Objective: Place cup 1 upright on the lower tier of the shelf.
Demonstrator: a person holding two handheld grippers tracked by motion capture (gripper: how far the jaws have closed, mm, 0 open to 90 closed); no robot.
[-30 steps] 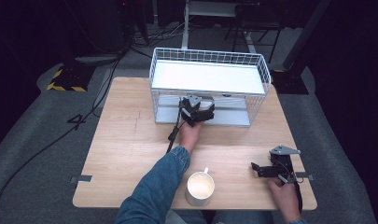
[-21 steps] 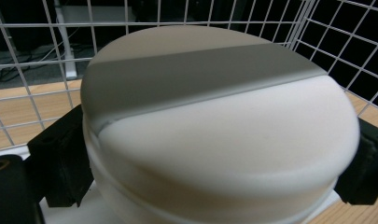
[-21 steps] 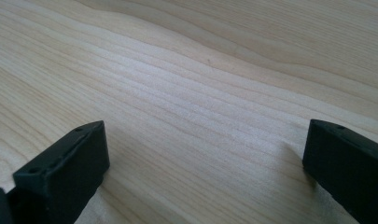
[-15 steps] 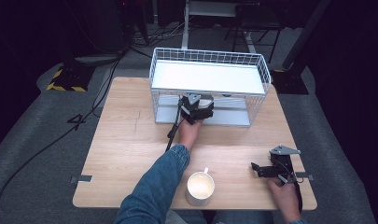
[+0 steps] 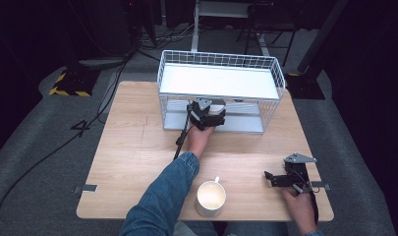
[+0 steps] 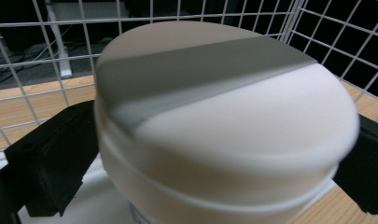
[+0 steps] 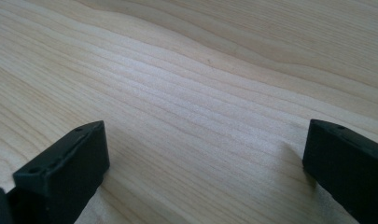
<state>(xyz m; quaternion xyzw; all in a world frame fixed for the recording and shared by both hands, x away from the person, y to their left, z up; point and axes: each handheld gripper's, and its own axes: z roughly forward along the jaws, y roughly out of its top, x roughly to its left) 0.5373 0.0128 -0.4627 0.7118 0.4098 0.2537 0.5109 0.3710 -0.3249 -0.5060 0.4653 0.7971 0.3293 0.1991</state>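
Note:
A white round lidded container (image 6: 224, 126) sits between the two black jaws of my left gripper (image 6: 210, 168), which press against its sides. In the high view, my left gripper (image 5: 206, 115) is at the front opening of the white wire rack (image 5: 218, 61), and the white container (image 5: 217, 104) reaches just under the rack's top shelf. Wire mesh surrounds the container in the left gripper view. My right gripper (image 5: 280, 179) rests low over the table near the front right corner. It stands open (image 7: 205, 172) with only bare wood between its jaws.
A white mug (image 5: 210, 198) stands near the table's front edge, beside the left forearm. The rack has a white top shelf and a lower shelf (image 5: 241, 122) and takes up the back middle of the wooden table (image 5: 132, 147). A black cable (image 5: 179, 142) trails from the left gripper.
My left gripper has edged slightly forward toward the rack with the container in it. The right gripper and the mug have stayed put.

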